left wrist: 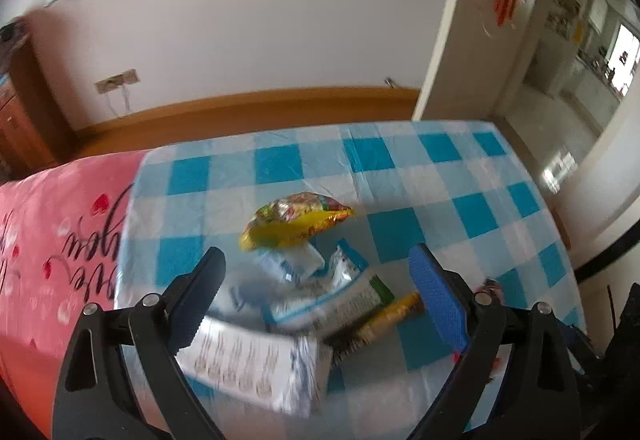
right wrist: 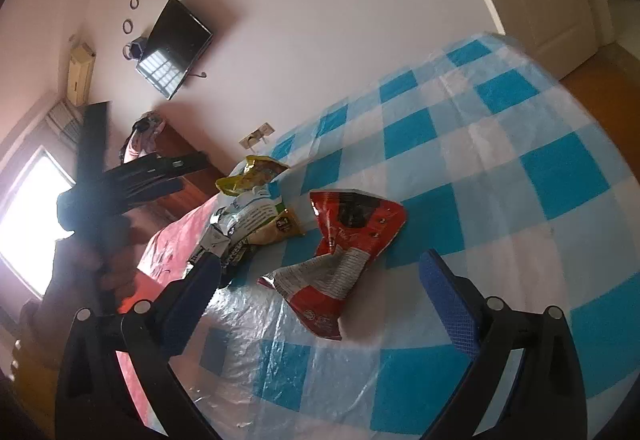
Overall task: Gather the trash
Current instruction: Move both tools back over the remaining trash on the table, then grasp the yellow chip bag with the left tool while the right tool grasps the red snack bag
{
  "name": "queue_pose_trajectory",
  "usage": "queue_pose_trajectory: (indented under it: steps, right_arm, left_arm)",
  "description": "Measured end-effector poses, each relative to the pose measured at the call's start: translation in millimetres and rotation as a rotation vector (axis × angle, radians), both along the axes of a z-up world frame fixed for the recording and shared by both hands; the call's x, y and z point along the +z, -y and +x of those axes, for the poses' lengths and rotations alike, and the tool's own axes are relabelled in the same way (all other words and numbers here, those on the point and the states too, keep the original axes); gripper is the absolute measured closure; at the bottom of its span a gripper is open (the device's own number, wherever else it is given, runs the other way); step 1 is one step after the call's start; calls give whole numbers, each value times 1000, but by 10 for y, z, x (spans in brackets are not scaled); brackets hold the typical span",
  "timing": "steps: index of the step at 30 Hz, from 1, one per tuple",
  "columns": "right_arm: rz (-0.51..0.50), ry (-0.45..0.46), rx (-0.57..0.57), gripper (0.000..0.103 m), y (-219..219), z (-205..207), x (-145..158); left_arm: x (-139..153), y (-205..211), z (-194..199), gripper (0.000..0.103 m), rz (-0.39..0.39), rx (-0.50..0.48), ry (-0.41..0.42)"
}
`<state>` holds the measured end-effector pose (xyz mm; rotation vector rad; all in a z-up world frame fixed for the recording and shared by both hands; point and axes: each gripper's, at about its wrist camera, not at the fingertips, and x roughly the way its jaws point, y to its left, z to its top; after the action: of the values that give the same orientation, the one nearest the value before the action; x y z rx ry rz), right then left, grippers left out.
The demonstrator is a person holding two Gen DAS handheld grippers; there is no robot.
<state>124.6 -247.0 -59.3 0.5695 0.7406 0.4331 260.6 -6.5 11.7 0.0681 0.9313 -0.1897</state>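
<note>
You are in a home bedroom: a bed with a pink printed sheet (left wrist: 48, 240) at near left, a wall-mounted television (right wrist: 174, 48) on the far wall, wooden furniture (left wrist: 16, 120), and an open door (left wrist: 452, 20) at right.

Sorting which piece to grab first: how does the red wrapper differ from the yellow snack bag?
The red wrapper lies alone on the checked tablecloth, between the open right tongs; the yellow snack bag sits on top of a heap of other wrappers. The red wrapper is twisted at its middle and lies low; the yellow snack bag looks puffed and propped up. Both are crumpled, shiny snack packaging, ungrasped.
</note>
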Motion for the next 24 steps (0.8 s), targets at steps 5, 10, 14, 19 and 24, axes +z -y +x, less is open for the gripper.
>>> queue_pose_trajectory:
  steps: [5, 10, 14, 19, 24]
  right_arm:
    - [-14, -8, 17, 7, -60, 49, -26]
    - [-18, -14, 25, 8, -91, 78, -62]
    - [-38, -16, 26, 8, -117, 86, -84]
    - [-48, -16, 30, 8, -132, 92, -101]
    - [-51, -19, 25, 8, -112, 98, -114]
  left_arm:
    - [-221, 5, 263, 10, 52, -77, -49]
    - [-338, -80, 471, 10, 41, -79, -76]
    - [-383, -131, 633, 10, 0, -54, -72]
    - [-583, -122, 796, 14, 8, -29, -135]
    - [-814, -77, 777, 44, 23, -34, -202]
